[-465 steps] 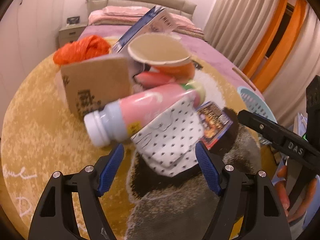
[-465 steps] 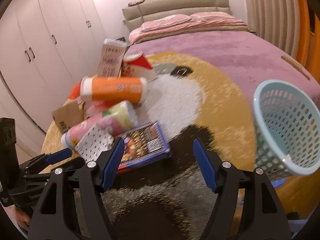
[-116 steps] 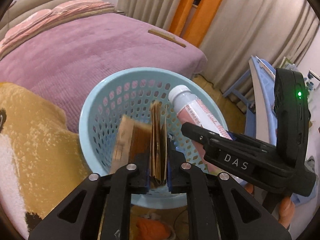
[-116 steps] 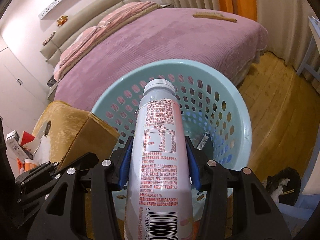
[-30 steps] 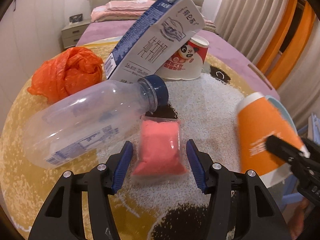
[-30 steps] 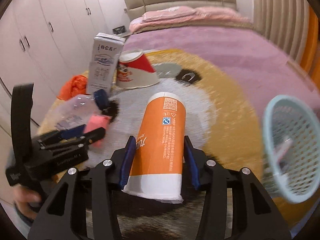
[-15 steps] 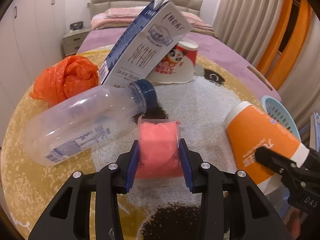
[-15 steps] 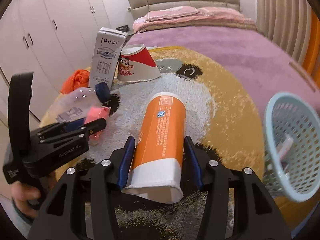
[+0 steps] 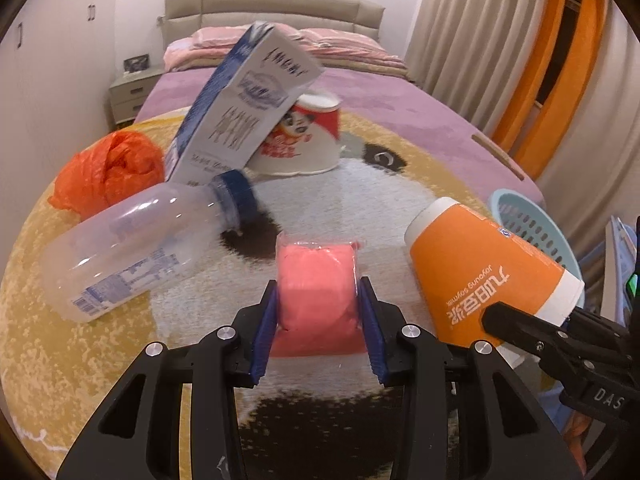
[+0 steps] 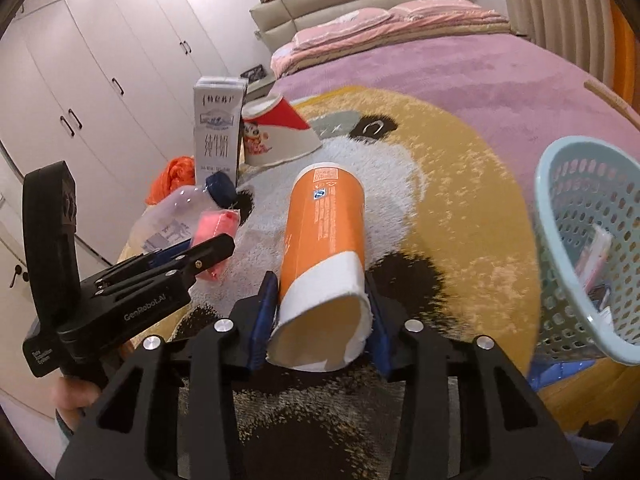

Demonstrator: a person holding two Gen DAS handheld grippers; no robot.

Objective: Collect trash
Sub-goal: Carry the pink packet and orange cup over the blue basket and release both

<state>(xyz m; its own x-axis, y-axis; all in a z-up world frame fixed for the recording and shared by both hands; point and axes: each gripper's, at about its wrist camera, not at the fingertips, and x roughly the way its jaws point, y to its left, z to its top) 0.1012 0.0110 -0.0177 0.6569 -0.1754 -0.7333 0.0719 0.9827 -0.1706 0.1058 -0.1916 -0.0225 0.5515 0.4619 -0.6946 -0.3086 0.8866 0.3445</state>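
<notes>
1. While the left gripper (image 9: 318,316) pinched a pink packet (image 9: 318,288) between its blue pads, the packet filled the gap at the centre of the left wrist view.
2. The right gripper (image 10: 320,316) was pressed onto an orange paper cup (image 10: 324,236), squashing its white rim; the cup's closed end pointed toward 12 o'clock.
3. A clear bottle with a blue cap (image 9: 132,248) lay on its side at 9 o'clock of the packet, on the round panda rug (image 9: 360,200).
4. A white-and-blue milk carton (image 9: 240,112) leaned at 11 o'clock, against a red-and-white paper bowl (image 9: 304,140).
5. A crumpled orange bag (image 9: 104,168) sat at 10 o'clock, just beside the bottle.
6. A light blue basket (image 10: 576,248) stood at 3 o'clock in the right wrist view, with items inside.
7. A person's hand (image 10: 76,396) held the left gripper's handle at 8 o'clock there.
</notes>
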